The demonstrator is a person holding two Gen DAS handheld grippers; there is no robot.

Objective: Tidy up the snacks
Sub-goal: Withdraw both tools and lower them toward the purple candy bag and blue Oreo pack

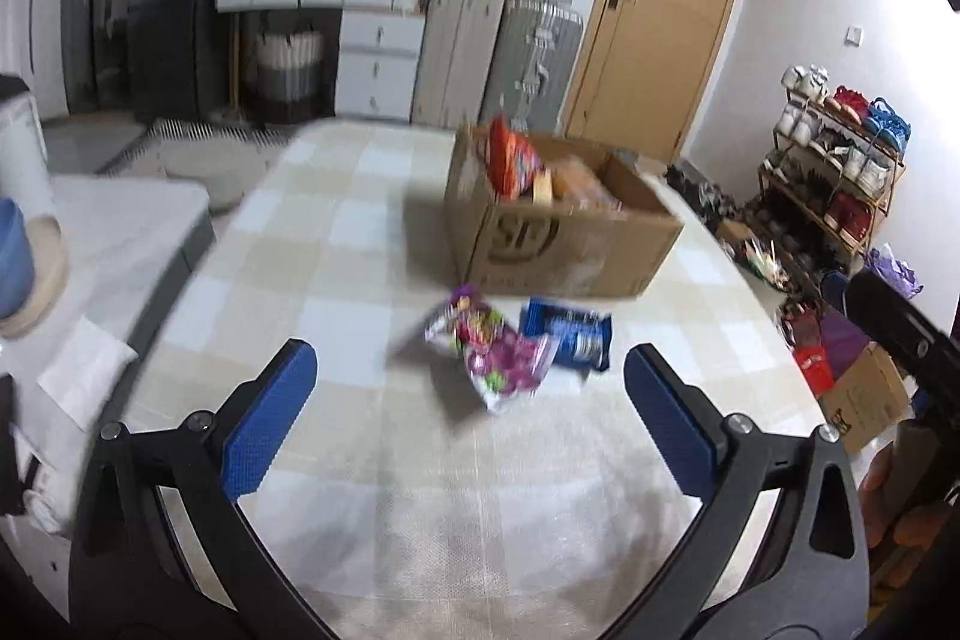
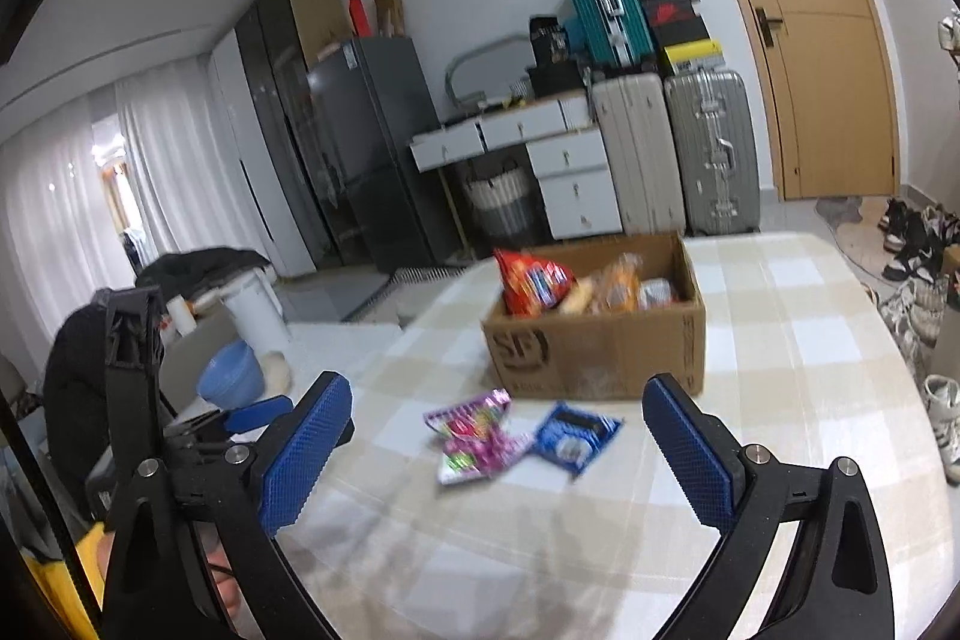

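Two loose snack packets, a crinkly pink-and-silver foil one (image 1: 489, 349) and a flat blue one (image 1: 567, 334), lie touching on the checked tablecloth (image 1: 336, 232) just before the brown cardboard box (image 1: 564, 244). Both grippers, left (image 1: 471, 421) and right (image 2: 498, 451), hang spread and empty; best to straddle one packet squarely before pinching.

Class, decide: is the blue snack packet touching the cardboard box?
Apart. In the right wrist view, a strip of checked tablecloth shows between the blue snack packet and the cardboard box.

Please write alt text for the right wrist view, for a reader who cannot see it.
The open right gripper hovers over a checked tablecloth, with a purple snack packet and a blue snack packet lying loose ahead of it. Behind them stands an open cardboard box that already holds several snacks.
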